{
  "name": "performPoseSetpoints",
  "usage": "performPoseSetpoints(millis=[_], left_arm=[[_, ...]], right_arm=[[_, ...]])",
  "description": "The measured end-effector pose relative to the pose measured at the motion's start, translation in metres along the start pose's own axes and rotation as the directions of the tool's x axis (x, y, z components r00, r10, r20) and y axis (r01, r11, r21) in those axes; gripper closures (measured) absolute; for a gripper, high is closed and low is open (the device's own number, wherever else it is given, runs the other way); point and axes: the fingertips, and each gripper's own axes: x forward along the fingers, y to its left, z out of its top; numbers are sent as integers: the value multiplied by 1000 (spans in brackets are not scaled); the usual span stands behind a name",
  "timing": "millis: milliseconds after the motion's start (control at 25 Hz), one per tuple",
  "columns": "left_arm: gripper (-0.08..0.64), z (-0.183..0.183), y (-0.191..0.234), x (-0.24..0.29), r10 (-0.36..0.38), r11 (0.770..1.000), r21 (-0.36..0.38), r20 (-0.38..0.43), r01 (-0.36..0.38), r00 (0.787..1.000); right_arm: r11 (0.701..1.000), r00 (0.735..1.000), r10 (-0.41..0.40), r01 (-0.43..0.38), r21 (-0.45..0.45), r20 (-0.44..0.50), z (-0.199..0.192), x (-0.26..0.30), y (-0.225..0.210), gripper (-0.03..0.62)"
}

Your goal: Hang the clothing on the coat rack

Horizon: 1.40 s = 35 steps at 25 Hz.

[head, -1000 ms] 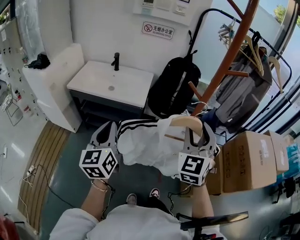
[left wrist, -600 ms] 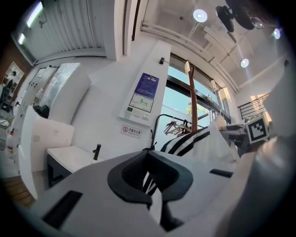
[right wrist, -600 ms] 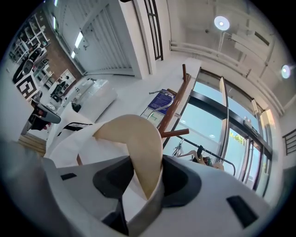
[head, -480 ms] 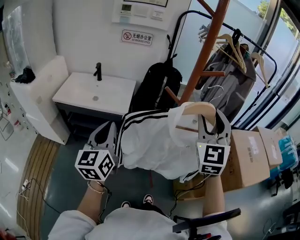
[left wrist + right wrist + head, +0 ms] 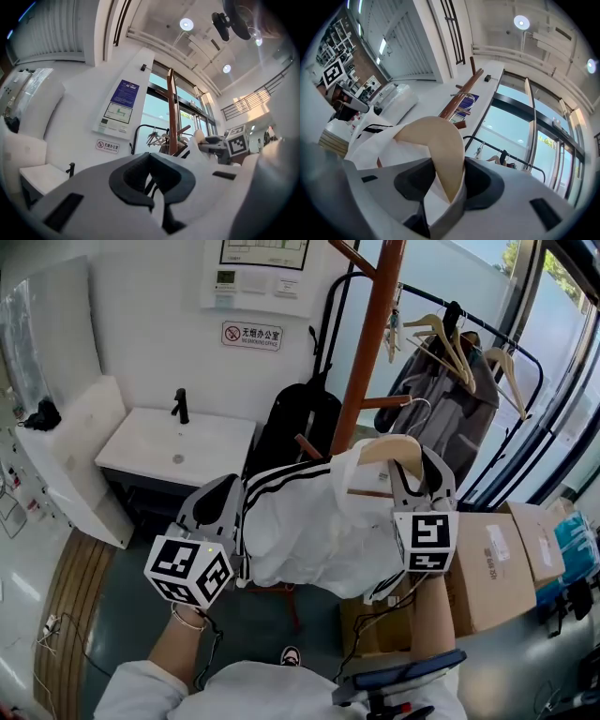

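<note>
A white garment (image 5: 309,531) with black stripes hangs on a pale wooden hanger (image 5: 394,448), spread between my two grippers. My right gripper (image 5: 412,465) is shut on the hanger's arm (image 5: 440,145) and the cloth wrapped round it. My left gripper (image 5: 225,501) is shut on the garment's striped left edge; in the left gripper view, white cloth sits pinched where the pads (image 5: 140,197) meet. The brown coat rack pole (image 5: 375,334) with its angled pegs stands just behind the hanger. The same pole (image 5: 172,117) rises ahead in the left gripper view.
A black backpack (image 5: 291,427) leans at the rack's foot. A white sink (image 5: 178,442) lies to the left. A black clothes rail with hangers and a grey garment (image 5: 450,381) stands to the right, above cardboard boxes (image 5: 487,559). A wooden mat (image 5: 75,615) lies on the floor at the left.
Both grippers have carried the garment and hanger upward and closer to the rack pole. The grips on the cloth and hanger are unchanged.
</note>
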Motion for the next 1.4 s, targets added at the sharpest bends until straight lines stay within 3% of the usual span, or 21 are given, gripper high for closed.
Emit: performPoseSetpoints(millis=[520,1040,1400], left_arm=[[552,-4,-49,42,-37,999,13,-9,37,999],[552,-25,-65,57,-54,998,15,-50,55,997],[552,-42,-64,66,-75,997,3,-85,76,994]], right_arm=[[986,988,152,-153,71,26,-28,47,-9,399],[961,961,274,-275,34,29,-45,74,36,399],[948,950,309,-311,62,49,-49,87,55,396]])
